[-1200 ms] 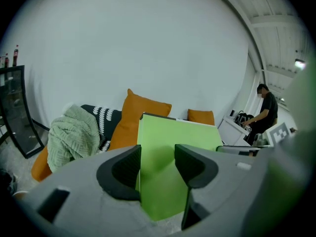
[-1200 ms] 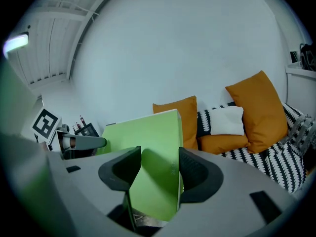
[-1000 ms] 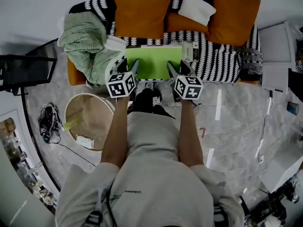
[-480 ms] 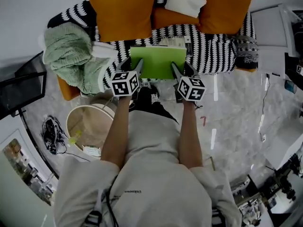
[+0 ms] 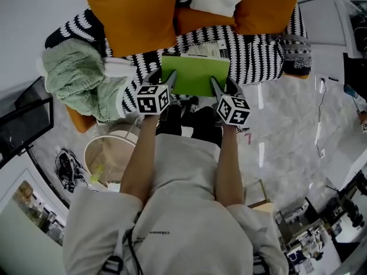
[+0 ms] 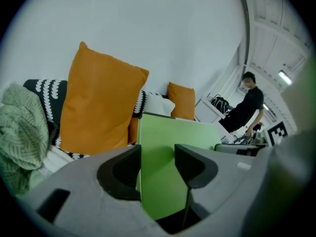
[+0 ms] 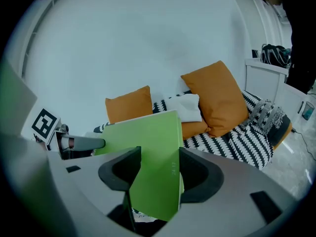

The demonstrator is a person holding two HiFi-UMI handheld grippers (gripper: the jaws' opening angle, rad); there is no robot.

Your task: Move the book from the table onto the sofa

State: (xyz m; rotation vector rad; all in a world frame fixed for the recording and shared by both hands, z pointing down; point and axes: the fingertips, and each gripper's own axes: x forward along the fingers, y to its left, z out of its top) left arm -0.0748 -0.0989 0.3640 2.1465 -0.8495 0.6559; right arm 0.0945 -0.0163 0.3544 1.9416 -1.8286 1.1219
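Head view: the green book (image 5: 195, 76) sits at the upper centre of the frame, over the front edge of the sofa (image 5: 261, 56), whose seat is covered in a black-and-white pattern. The left gripper (image 5: 163, 80) clamps the book's left side and the right gripper (image 5: 219, 85) clamps its right side. Whether the book rests on the seat cannot be told. Two orange cushions (image 5: 135, 16) and a white pillow (image 5: 215, 2) lie along the top of the frame, and a green knitted blanket (image 5: 74, 79) is heaped at the upper left. A round tub (image 5: 109, 153) stands on the floor at the left.

Left gripper view: the left gripper (image 6: 158, 154) has both jaws pressed against the book (image 6: 168, 132), which fills the gap between them and rises up through the middle of the frame. A large orange cushion (image 6: 98, 107) stands at the left, and a person in black (image 6: 247, 105) is at the right.

Right gripper view: the right gripper (image 7: 160, 167) pinches the book (image 7: 148, 137) near its edge, and the cover spreads to the left. The cushions (image 7: 219, 100) and the patterned seat (image 7: 242, 142) fill the right half
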